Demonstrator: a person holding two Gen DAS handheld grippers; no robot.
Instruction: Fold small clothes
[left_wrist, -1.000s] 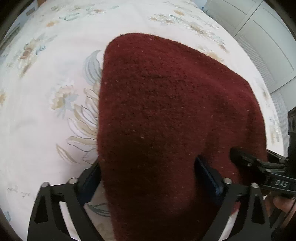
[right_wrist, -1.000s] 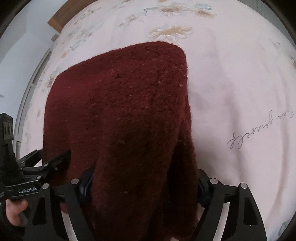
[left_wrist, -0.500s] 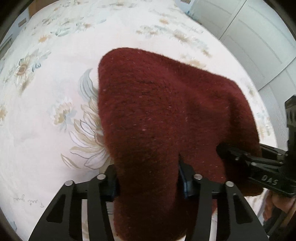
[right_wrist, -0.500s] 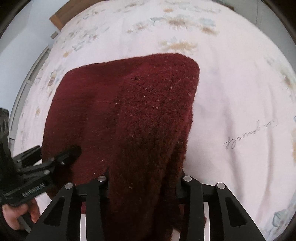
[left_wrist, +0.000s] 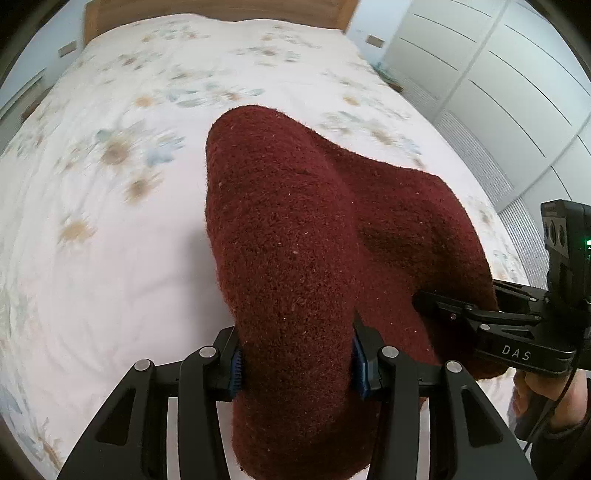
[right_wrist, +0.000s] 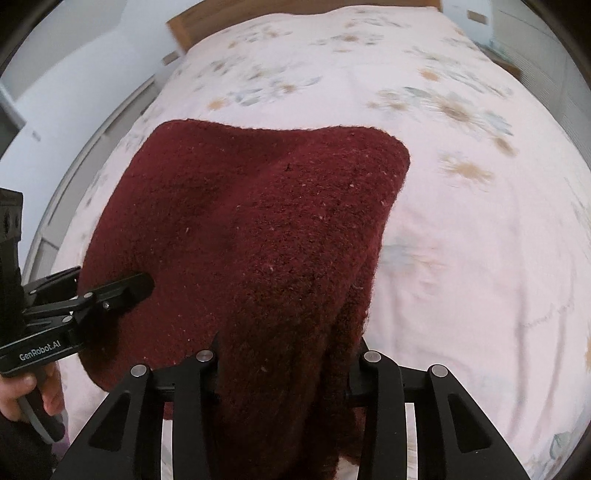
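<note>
A bed (left_wrist: 110, 258) spread with a pale, flower-printed cover (right_wrist: 480, 258) fills both wrist views, and white wardrobe doors (left_wrist: 498, 92) are seen along one side of it. Over the cover a dark red knitted garment (left_wrist: 295, 240) is held up by its near edge, its far part draped down toward the bedding; whether that far edge touches the cover cannot be told.

The near edge of the garment is bunched between the fingers of the left gripper (left_wrist: 295, 363), whose blue pads (left_wrist: 236, 369) are pressed against the wool on both sides, the jaws narrowed around the thick fold. A second bunch of the same edge is clamped in the right gripper (right_wrist: 284, 373); there the pads are hidden by the fabric, but the wool is seen pinched tight between the narrowed fingers.

Each gripper is seen from the other's camera, just beside the garment's edge, with part of a hand (right_wrist: 22, 391) wrapped around its handle.
</note>
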